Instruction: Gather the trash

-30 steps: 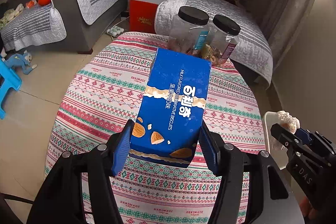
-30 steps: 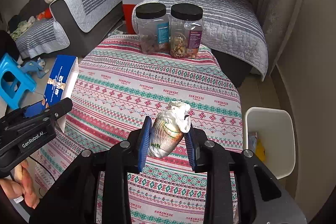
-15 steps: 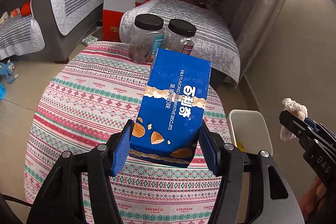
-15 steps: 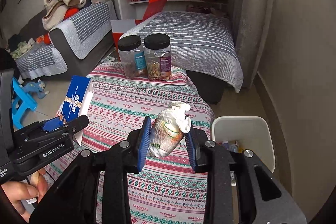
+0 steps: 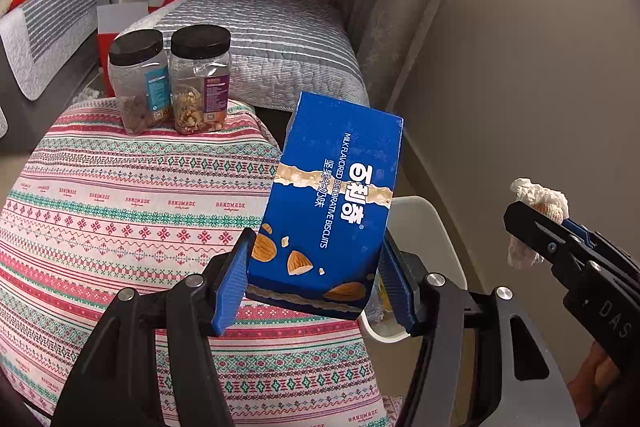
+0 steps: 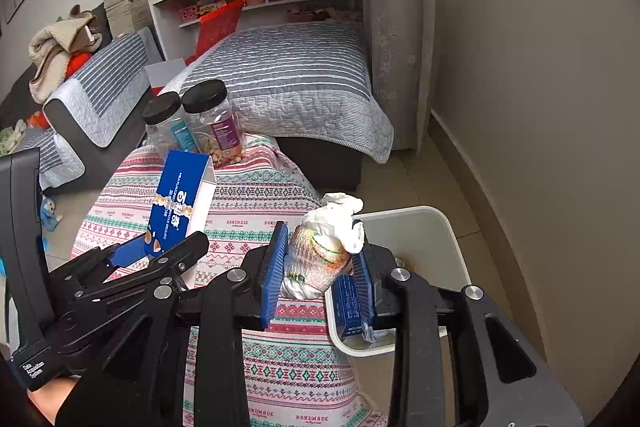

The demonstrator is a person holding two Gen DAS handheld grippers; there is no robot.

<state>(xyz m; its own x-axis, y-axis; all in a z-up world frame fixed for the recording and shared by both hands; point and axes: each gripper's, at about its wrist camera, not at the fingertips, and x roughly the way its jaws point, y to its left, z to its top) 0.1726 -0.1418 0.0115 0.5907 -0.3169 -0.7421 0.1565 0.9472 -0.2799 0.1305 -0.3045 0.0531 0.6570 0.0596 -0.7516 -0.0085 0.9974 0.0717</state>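
Left wrist view first: the left gripper pinches a blue biscuit box by its lower end, blue pads pressed flat on both narrow sides. The box stands tilted, lifted clear of the patterned tablecloth, with its top leaning out past the table's right edge. Just behind and below the box sits a white bin, mostly hidden by it. At the far end of the table stand two clear jars with black lids, side by side and touching. Over on the right, the right gripper comes into shot from the side, clamped on a crumpled paper cup stuffed with tissue, held in the air near the wall.

Right wrist view now: the right gripper squeezes the paper cup between its blue pads, white tissue bulging out of the top. The cup hangs right at the near left corner of the white bin, where the table edge meets it. Inside the bin a blue carton and some scraps are visible. To the left, the left gripper holds the biscuit box upright above the tablecloth, in front of the jars. A hand shows at the bottom left corner.
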